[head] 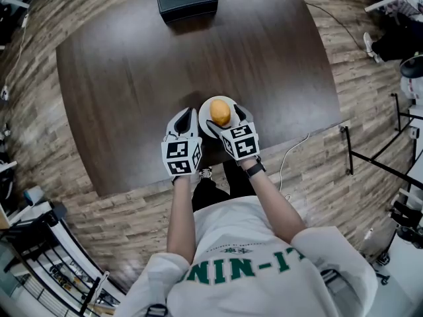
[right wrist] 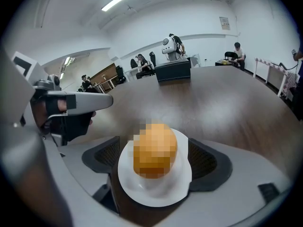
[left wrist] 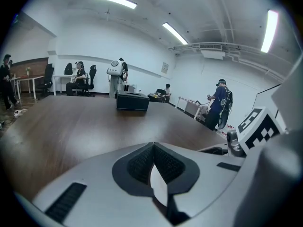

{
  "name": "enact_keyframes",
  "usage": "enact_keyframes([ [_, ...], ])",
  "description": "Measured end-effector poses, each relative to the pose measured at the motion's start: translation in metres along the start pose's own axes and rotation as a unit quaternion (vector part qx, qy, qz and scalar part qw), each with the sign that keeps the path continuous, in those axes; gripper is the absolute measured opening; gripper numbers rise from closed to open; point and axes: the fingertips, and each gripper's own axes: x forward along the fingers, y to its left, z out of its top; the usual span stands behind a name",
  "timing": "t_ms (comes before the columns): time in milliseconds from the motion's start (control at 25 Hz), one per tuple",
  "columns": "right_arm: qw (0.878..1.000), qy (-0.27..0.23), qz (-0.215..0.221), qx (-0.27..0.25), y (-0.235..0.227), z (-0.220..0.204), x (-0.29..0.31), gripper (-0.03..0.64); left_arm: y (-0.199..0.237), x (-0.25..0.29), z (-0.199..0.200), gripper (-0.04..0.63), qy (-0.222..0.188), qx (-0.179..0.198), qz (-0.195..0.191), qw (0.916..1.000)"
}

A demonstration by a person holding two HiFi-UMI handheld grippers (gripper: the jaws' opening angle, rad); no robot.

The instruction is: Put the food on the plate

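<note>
Centre frame, a rounded orange food item (head: 220,113) sits on a small white plate (head: 218,100) on the dark wooden table (head: 132,71). It lies between the right gripper's (head: 227,119) wide-parted jaws, pads clear of it. The left gripper (head: 187,116), jaws together, is just left.

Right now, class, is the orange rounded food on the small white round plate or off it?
On it: the orange rounded food sits on the small white round plate, rim showing either side.
</note>
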Motion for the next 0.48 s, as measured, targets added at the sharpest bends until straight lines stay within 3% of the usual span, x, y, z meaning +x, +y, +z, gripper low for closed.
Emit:
enact_keyframes([
  [320, 0.998, -0.045, -0.035, 0.002, -0.023, 0.032, -0.027, 0.451, 0.0, -0.008, 0.033, 0.014, -0.022, 0.02, 0.003, 0.9995],
  [480, 0.996, -0.076, -0.045, -0.003, -0.029, 0.057, -0.049, 0.406, -0.003, -0.016, 0.052, 0.014, -0.034, 0.031, 0.006, 0.9989],
])
